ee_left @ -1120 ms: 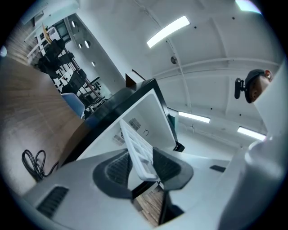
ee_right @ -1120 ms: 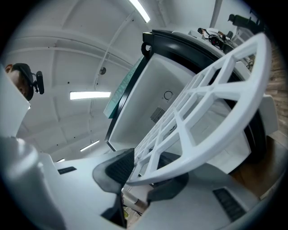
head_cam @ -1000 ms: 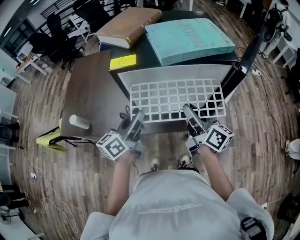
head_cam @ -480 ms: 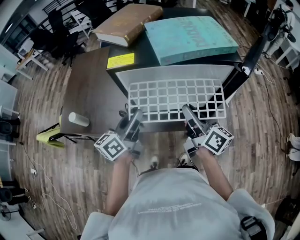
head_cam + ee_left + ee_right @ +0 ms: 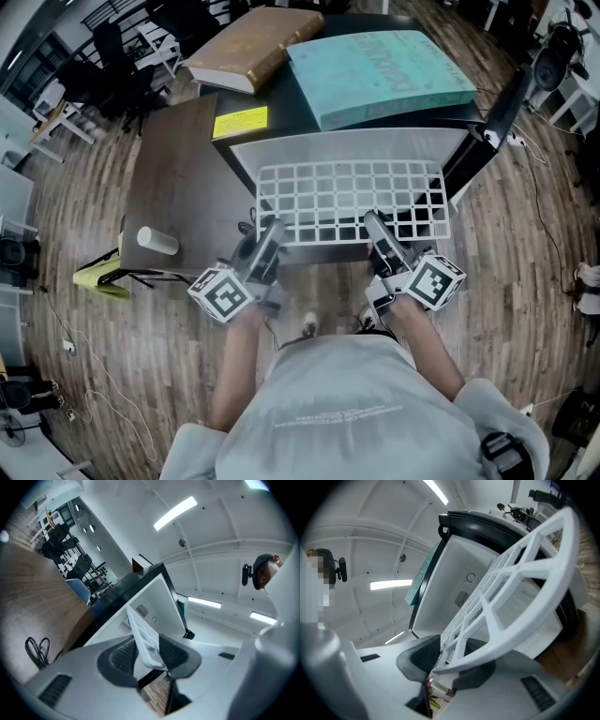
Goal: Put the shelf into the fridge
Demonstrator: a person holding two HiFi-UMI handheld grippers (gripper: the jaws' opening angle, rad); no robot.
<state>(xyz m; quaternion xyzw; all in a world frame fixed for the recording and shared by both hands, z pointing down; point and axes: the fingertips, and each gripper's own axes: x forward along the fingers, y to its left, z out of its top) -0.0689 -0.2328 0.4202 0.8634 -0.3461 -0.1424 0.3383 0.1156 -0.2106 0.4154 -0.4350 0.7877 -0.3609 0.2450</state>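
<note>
Only the right tool [image 5: 376, 224] is seen closed tighter since earlier, on the shelf [image 5: 352, 199] at its 5 o'clock edge, the left tool [image 5: 273, 231] clamped on it at 7 o'clock.

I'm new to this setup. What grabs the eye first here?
A white grid shelf, gripped at its near edge by the left claw and the right claw, whose jaws just closed further, sits at the open fridge. A teal box and brown book lie atop the fridge.
</note>
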